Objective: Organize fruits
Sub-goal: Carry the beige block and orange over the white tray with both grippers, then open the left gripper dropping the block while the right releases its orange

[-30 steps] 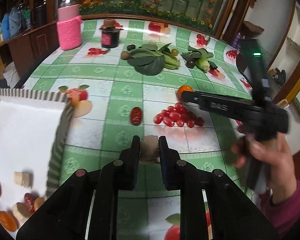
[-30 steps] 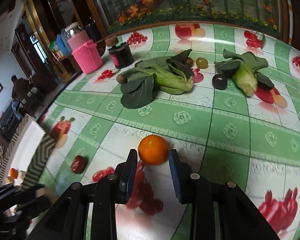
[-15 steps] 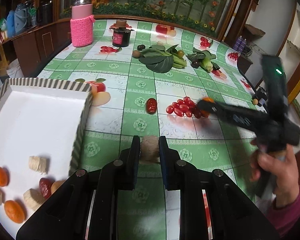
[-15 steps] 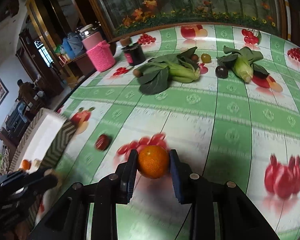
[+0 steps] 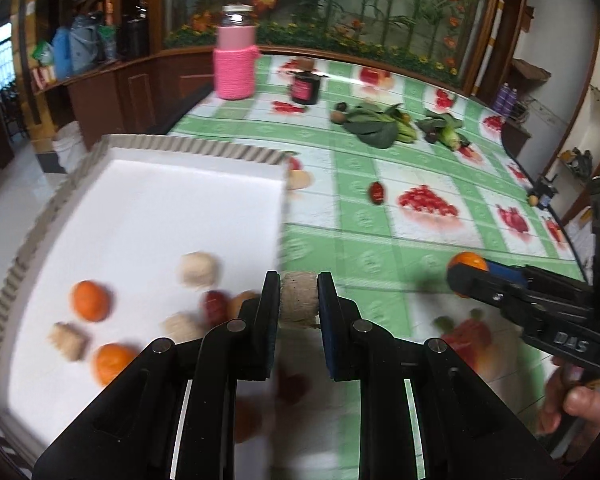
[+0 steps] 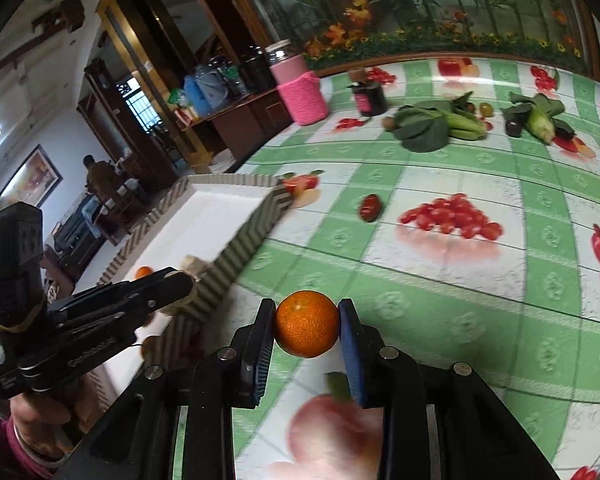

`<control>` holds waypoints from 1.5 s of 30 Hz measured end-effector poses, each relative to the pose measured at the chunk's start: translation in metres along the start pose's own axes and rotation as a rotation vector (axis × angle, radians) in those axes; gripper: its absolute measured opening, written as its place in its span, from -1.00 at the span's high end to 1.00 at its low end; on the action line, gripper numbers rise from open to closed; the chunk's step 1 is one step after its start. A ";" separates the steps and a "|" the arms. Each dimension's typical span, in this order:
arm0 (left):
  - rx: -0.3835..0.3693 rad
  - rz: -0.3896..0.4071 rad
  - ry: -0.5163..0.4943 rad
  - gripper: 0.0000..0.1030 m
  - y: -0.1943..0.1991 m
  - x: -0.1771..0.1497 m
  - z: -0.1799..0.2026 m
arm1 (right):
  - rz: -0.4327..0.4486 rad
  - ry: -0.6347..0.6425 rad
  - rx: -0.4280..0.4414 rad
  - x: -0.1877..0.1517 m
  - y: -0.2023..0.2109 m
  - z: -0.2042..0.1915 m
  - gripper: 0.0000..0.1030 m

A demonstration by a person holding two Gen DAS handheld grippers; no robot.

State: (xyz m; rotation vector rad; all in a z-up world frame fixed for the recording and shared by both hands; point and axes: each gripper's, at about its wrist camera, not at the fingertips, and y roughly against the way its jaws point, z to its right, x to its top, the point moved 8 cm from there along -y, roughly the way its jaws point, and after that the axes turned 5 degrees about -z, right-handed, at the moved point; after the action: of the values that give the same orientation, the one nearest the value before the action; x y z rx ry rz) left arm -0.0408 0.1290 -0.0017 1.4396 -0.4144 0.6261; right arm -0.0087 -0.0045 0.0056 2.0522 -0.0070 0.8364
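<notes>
My left gripper is shut on a beige cut fruit chunk, held just above the right wall of the white tray. Inside the tray lie two oranges, a dark red date and several beige chunks. My right gripper is shut on an orange, lifted over the tablecloth to the right of the tray. In the left wrist view that gripper and its orange show at the right. A loose red date lies on the cloth beyond the tray.
Far back stand a pink knit-covered jar and a dark jar. Leafy greens, corn and small dark fruits lie at the back right. The table edge runs along the right. A hand holds the right gripper.
Both grippers have swept left toward the tray. The left one with its chunk now hangs at the tray's right wall; the right one has carried the orange up off the cloth.
</notes>
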 end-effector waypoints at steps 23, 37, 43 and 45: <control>0.168 0.084 0.172 0.65 0.042 -0.038 -0.134 | -0.069 0.195 0.082 0.001 -0.056 -0.129 0.41; 0.208 0.104 0.206 0.65 0.049 -0.041 -0.162 | -0.125 0.275 0.092 0.017 -0.103 -0.158 0.41; 0.187 0.100 0.204 0.65 0.045 -0.037 -0.159 | -0.154 0.304 0.059 0.023 -0.130 -0.161 0.41; 0.181 0.096 0.190 0.65 0.041 -0.035 -0.156 | -0.166 0.305 0.051 0.023 -0.137 -0.162 0.41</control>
State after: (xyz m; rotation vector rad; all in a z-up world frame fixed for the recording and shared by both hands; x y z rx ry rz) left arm -0.1104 0.2784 -0.0074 1.5221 -0.2838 0.8885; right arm -0.0394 0.2047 -0.0224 1.9227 0.3511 1.0436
